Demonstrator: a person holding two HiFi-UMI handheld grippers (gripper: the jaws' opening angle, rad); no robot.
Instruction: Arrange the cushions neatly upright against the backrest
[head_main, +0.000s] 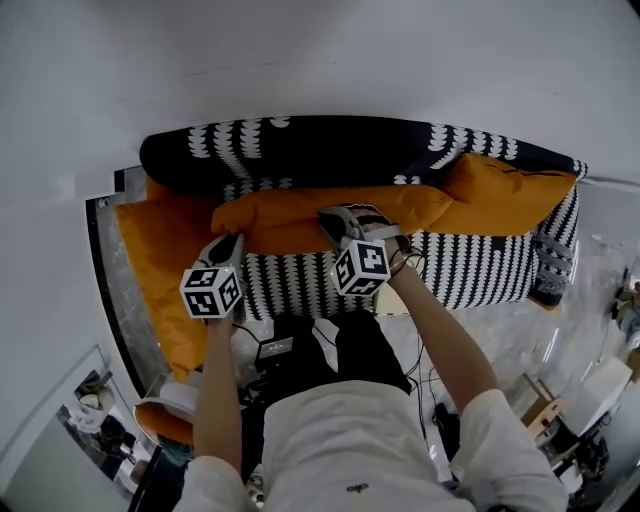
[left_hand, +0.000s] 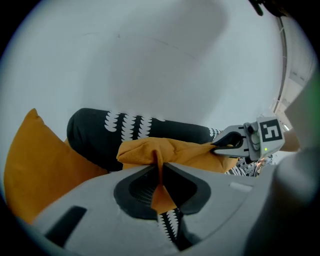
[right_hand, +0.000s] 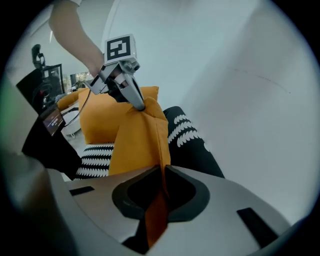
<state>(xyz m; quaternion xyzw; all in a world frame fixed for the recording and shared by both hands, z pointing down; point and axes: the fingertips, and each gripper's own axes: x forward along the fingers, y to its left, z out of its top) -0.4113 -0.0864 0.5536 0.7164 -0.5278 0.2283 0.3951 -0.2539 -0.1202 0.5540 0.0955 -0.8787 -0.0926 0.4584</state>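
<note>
- head view: the middle cushion stretches across the sofa, long axis from 9 to 3 o'clock. the backrest is just beyond it, at 12 o'clock from both grippers.
- your left gripper has its fingers pinching the cushion's 9 o'clock end. your right gripper pinches the edge near the middle, so the 3 o'clock half has no grip on it.
- to stand it up, you will likely need to swing the held edge up and toward 12 o'clock, both hands together.
- the left gripper view and right gripper view each show a thin orange fold clamped between the fingers, which the head view hides. only the head view shows both the left cushion and the right cushion.
</note>
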